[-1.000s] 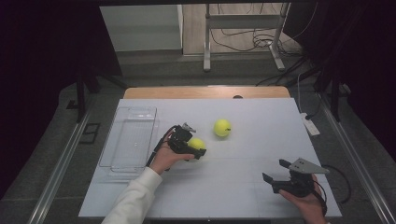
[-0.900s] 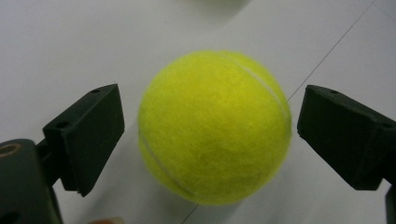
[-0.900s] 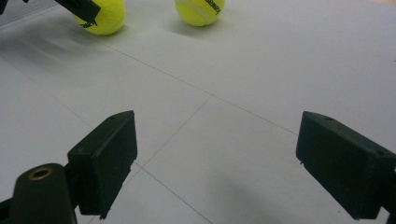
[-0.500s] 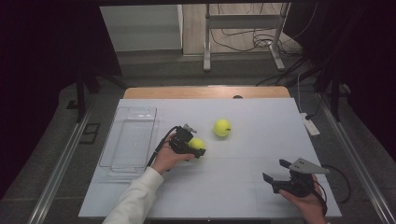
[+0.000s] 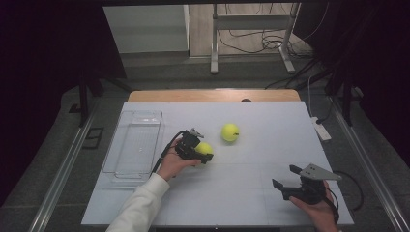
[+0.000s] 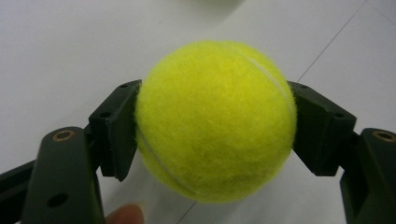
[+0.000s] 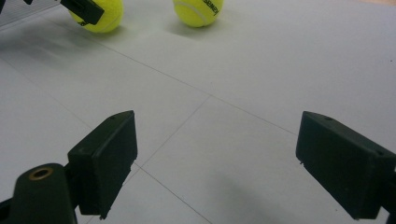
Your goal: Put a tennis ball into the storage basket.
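Note:
A yellow tennis ball [image 6: 217,121] sits between the two black jaws of my left gripper [image 6: 215,126], and both pads press on its sides. The jaws have just been closing on it. In the high view that ball [image 5: 205,148] rests on the white table left of centre, in the left gripper [image 5: 205,151]. A second tennis ball [image 5: 230,132] lies loose a little farther back and to the right, and the right gripper view shows it too [image 7: 198,10]. My right gripper [image 5: 284,176] is near the front right corner, open, with bare table between its jaws [image 7: 215,158].
A clear plastic box [image 5: 137,140] stands on the left part of the white table [image 5: 251,203], close to the left hand. A white power strip [image 5: 320,128] lies off the table's right edge. A wooden strip runs along the far edge.

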The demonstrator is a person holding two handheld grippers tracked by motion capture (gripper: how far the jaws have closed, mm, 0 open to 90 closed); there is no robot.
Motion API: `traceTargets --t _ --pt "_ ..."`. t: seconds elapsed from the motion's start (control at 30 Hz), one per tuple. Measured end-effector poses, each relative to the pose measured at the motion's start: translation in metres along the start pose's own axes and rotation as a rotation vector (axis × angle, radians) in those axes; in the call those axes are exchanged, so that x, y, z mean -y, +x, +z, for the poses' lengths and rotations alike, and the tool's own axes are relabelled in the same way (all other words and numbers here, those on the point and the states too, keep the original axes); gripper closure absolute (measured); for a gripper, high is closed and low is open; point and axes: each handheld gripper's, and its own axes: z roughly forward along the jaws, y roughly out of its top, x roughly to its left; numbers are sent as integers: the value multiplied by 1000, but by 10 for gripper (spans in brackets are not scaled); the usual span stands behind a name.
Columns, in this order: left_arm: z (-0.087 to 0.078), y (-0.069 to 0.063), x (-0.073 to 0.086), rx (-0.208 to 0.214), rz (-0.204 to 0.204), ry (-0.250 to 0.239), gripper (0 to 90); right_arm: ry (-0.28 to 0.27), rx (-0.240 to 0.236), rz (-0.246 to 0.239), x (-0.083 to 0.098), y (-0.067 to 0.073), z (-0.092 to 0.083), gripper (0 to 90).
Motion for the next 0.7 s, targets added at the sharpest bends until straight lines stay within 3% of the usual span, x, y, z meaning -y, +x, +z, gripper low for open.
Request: traceTargets --t 0.47,0.7 --pt "-15 -4 -3 8 11 -59 264 -2 0 -4 0 1 0 131" --pt "-24 -8 -4 -3 37 -83 264 -9 3 -9 -1 1 -1 135"
